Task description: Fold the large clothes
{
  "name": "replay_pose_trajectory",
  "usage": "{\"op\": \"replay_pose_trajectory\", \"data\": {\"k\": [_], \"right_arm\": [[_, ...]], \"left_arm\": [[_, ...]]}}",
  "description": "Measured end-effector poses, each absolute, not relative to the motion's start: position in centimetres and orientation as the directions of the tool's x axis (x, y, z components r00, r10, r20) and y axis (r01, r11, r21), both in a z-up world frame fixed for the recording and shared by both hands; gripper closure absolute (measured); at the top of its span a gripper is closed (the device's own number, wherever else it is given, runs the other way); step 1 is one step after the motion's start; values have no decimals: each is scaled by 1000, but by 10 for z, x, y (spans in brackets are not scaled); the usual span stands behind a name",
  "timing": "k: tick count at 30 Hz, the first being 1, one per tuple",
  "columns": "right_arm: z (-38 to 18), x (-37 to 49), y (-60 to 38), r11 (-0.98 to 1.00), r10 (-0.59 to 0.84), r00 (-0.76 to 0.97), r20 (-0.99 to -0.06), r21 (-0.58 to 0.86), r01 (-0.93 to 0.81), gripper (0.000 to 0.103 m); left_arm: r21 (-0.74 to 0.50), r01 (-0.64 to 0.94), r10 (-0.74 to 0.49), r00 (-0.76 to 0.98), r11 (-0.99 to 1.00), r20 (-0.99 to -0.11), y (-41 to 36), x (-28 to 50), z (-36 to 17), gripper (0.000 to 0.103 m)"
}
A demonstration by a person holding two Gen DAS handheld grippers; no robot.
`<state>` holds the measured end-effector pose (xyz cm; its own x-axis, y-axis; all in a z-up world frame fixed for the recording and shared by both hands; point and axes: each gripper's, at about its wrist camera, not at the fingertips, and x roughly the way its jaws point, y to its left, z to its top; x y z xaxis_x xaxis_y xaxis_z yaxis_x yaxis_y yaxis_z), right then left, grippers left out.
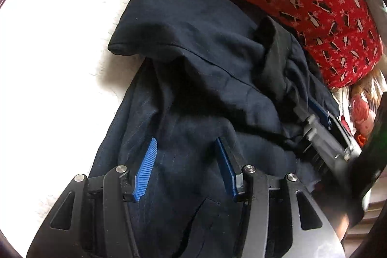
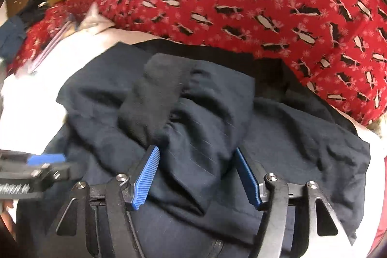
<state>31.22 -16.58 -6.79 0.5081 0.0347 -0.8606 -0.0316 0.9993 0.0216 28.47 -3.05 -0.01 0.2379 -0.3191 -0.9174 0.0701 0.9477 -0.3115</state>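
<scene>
Both the left gripper [image 1: 186, 161] and right gripper [image 2: 197, 173] hover released over the rumpled dark navy pinstriped garment [image 1: 193, 79]; pinch matching edges, then fold evenly across the white surface [image 1: 55, 40].

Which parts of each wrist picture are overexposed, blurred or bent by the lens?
Left wrist view: the white surface is blown out, the right gripper is smeared by motion, and the edges curve. Right wrist view: the red penguin fabric and dark garment look soft, and the left gripper is blurred.
</scene>
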Motion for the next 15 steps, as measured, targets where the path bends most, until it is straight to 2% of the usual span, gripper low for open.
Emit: {"op": "replay_pose_trajectory", "data": {"k": [1, 3, 4, 9, 14, 15], "right_arm": [[-65, 313, -172, 999, 51, 526, -849, 50, -15, 78], [-56, 309, -190, 988, 106, 554, -826, 148, 32, 91], [-51, 306, -200, 980, 126, 576, -808, 190, 53, 100], [-35, 269, -272, 901, 148, 651, -745, 373, 223, 103], [-51, 231, -338, 796, 117, 633, -765, 453, 401, 103], [-51, 228, -340, 800, 135, 626, -768, 457, 388, 96]], "left_arm": [[-310, 73, -319, 239, 948, -917, -31, 285, 0, 54], [-308, 80, -318, 241, 948, -917, -31, 287, -1, 53], [-308, 81, -318, 243, 948, -916, -31, 286, 0, 52], [-296, 85, -308, 251, 951, -918, -34, 284, 0, 45], [-265, 100, -282, 257, 959, -924, -55, 289, -2, 38], [-263, 102, -281, 259, 959, -924, -57, 289, -2, 37]]}}
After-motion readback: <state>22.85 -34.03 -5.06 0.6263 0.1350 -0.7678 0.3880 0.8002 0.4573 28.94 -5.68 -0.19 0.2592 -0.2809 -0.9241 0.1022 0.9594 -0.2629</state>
